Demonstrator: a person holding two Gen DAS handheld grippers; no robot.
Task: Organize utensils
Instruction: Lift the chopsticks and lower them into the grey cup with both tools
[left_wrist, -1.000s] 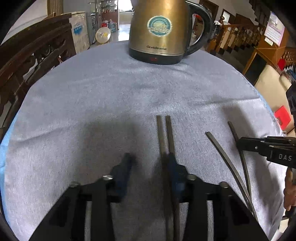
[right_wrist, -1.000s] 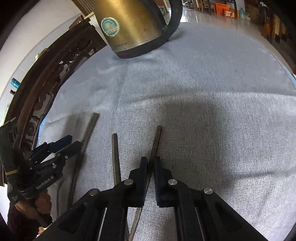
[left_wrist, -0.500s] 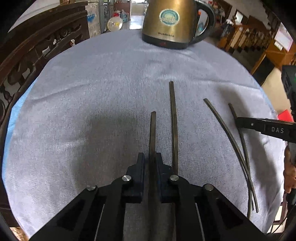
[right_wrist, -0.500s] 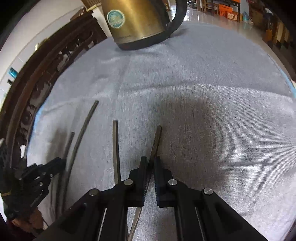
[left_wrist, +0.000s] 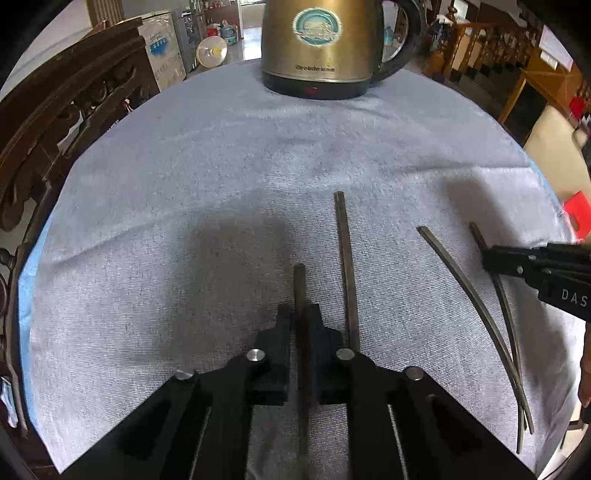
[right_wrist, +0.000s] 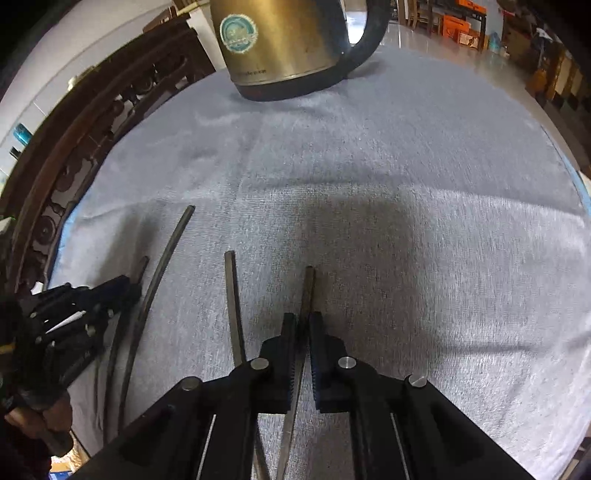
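We list the items from largest to smallest.

1. Table (left_wrist: 258, 155), round, under a grey cloth with a blue layer showing at its left edge.
2. Chair (left_wrist: 55, 122), dark carved wood, against the table's left side.
3. Kettle (left_wrist: 317, 40), brass-coloured with a black base and handle and a round blue label. It stands upright at the far edge of the table, well apart from everything else on it.
4. Left gripper (left_wrist: 300, 312), black, at the near left. It is clenched on the left stick, which runs between its jaws and juts out past the fingertips.
5. Right gripper (right_wrist: 303, 319), black, at the near right. It is clenched on the right stick in the same manner.
6. Four dark sticks, all lying near-to-far across the near half of the cloth:
 - Left stick (left_wrist: 300, 284), in the left gripper's grasp.
 - Second stick (left_wrist: 347, 266), loose on the cloth just right of the left stick, its far end reaching farther.
 - Third stick (left_wrist: 461, 288), loose, apart to the right.
 - Right stick (right_wrist: 308, 291), in the right gripper's grasp. In the left view its near end meets that of the third stick.

We cannot tell whether either grasped stick is clear of the cloth.
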